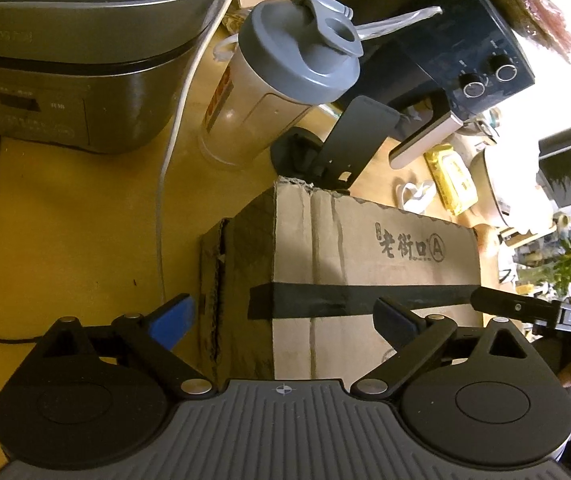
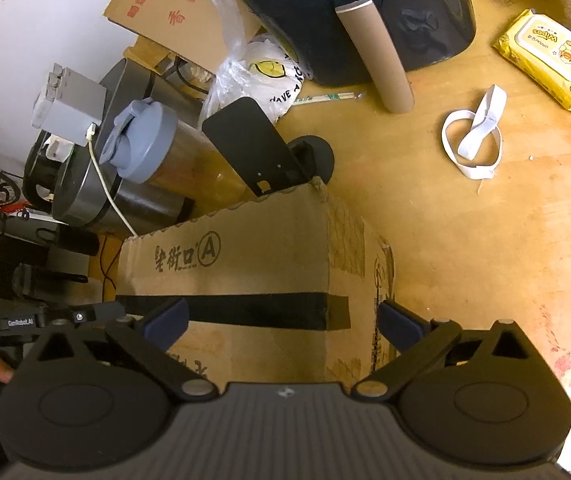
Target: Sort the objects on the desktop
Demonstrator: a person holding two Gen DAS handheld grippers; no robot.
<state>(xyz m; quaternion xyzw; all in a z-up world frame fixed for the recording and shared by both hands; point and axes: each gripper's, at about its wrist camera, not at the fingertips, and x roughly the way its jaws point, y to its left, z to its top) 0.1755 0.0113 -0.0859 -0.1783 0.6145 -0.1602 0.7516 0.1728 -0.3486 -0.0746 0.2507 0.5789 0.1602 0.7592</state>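
Note:
A brown cardboard box, sealed with a strip of black tape, stands on the wooden table right below both grippers. My left gripper is open over the box's left end, one blue pad hanging past the side and the other above the top. My right gripper is open over the right end, also astride the edge. Neither gripper's pads press on the cardboard. Behind the box stand a shaker bottle with a grey lid and a black phone stand.
A rice cooker sits at the back left with a white cable beside it. A dark air fryer stands at the back. A yellow wipes pack, a white strap and a plastic bag lie nearby.

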